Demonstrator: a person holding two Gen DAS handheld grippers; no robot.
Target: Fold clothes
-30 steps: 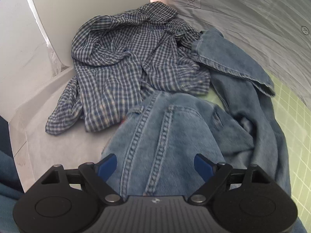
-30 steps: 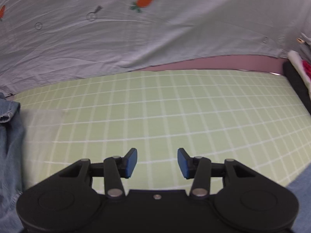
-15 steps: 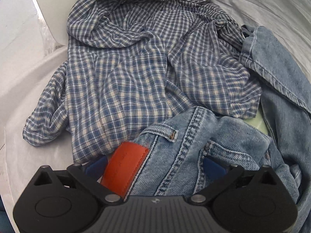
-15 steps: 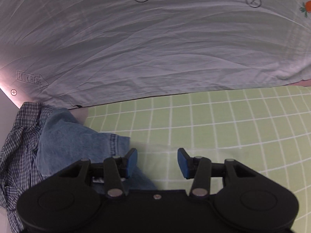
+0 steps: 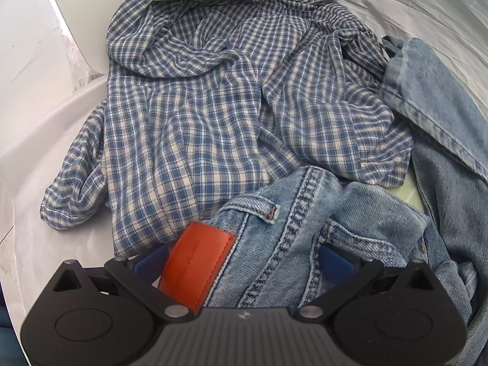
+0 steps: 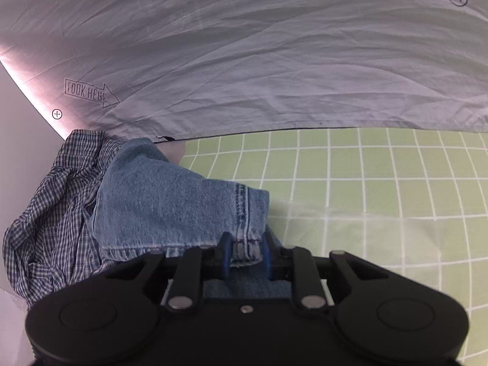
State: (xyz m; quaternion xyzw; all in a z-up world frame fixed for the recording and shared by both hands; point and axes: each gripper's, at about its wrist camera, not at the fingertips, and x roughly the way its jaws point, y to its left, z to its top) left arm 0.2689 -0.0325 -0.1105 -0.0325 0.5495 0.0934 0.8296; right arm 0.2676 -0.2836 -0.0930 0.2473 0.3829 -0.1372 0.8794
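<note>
Surface: green grid mat [image 6: 381,189] under grey sheet [image 6: 244,45] | jeans [image 5: 305,228] — waistband end between wide-spread left tongs [image 5: 244,263], leg running rightward | right tongs [image 6: 244,254] clamped on hem | checked shirt [image 5: 198,106] — heaped beyond.

Grey sheet [image 6: 244,61]: arrow label "LOOK HERE" [image 6: 90,93], mirrored.

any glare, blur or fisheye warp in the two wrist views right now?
Left wrist: sharp on the plaid shirt and jeans; bright glare on the white surface at left, dark corners from the lens. Right wrist: pinkish glare on the grey sheet at left; green grid mat lines bow; a hazy pale patch near the right claw.
</note>
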